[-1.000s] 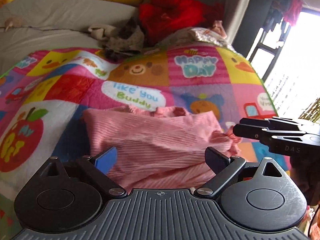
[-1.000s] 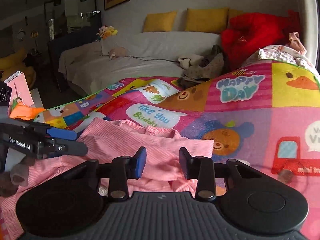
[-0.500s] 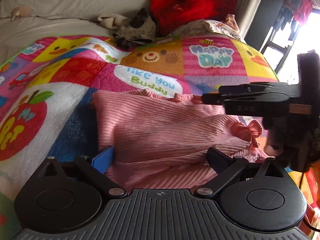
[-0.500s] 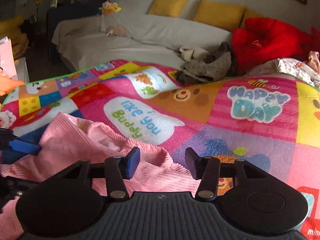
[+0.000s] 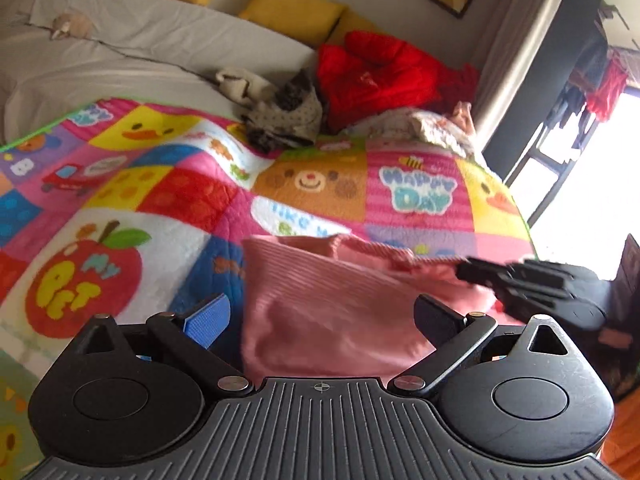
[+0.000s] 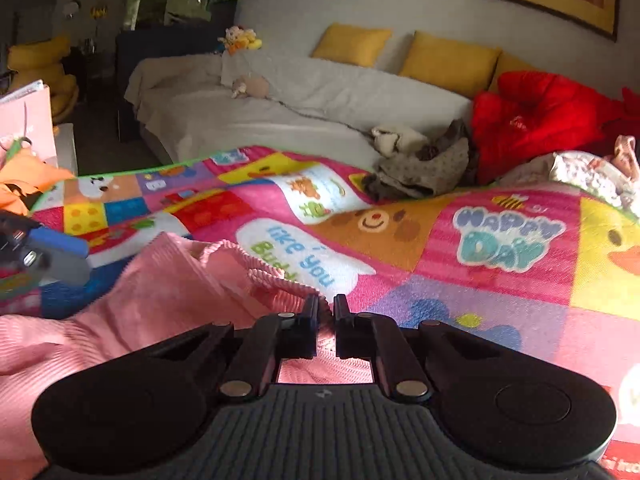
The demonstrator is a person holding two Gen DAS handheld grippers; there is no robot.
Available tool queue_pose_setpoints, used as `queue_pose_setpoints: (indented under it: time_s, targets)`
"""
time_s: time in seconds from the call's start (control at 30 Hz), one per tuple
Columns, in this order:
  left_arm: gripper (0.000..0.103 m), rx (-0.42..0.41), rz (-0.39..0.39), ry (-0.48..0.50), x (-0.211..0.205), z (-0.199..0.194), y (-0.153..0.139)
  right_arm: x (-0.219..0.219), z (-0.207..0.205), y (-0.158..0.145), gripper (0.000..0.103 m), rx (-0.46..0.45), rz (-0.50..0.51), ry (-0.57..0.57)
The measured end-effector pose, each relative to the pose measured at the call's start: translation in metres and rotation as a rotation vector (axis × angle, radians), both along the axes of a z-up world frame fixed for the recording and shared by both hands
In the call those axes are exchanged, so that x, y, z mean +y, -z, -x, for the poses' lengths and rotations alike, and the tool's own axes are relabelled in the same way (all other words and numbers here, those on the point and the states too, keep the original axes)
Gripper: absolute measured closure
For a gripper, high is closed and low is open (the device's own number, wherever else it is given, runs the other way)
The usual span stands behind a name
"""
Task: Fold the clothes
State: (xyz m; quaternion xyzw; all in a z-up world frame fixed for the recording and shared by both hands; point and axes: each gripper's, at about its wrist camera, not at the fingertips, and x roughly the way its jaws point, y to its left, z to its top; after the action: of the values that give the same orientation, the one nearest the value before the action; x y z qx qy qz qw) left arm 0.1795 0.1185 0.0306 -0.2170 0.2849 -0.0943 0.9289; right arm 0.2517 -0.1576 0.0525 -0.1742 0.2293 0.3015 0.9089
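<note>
Right gripper [image 6: 326,312] clamped on pink garment [image 6: 160,300], frontal only there; left gripper [image 5: 320,316] spread wide.

Pink garment [image 5: 328,304]: ribbed knit cloth, soft, matt. Play mat [image 5: 168,196] under it: fuzzy printed fabric, quilted stitch lines. Left gripper [image 5: 320,316]: matt black plastic body, ridged; blue textured pad at 9 o'clock; shiny metal rivets. Red jacket [image 5: 376,72] at 12 o'clock: glossy, puffy synthetic. Yellow cushions [image 6: 448,62]: plain matt cloth.

Pink ribbed garment [image 5: 320,304] on patchwork blanket [image 5: 192,196] (cartoon squares).
</note>
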Motion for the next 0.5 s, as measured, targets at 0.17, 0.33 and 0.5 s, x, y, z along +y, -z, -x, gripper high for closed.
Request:
queue_pose_setpoints:
  time_s: [0.17, 0.33, 0.5]
  targets:
    - [0.001, -0.076, 0.033, -0.023, 0.009, 0.03, -0.033, -0.024, 0.088, -0.019, 0.096, -0.037, -0.009, -0.058]
    - [0.0, -0.097, 0.033, 0.002, 0.006, 0.061, -0.048, -0.04, 0.156, 0.004, 0.095, 0.001, 0.05, -0.09]
    - [0.0, -0.016, 0.01, 0.064, -0.003, 0.087, -0.028, -0.067, 0.192, 0.01, 0.081, 0.064, -0.006, -0.118]
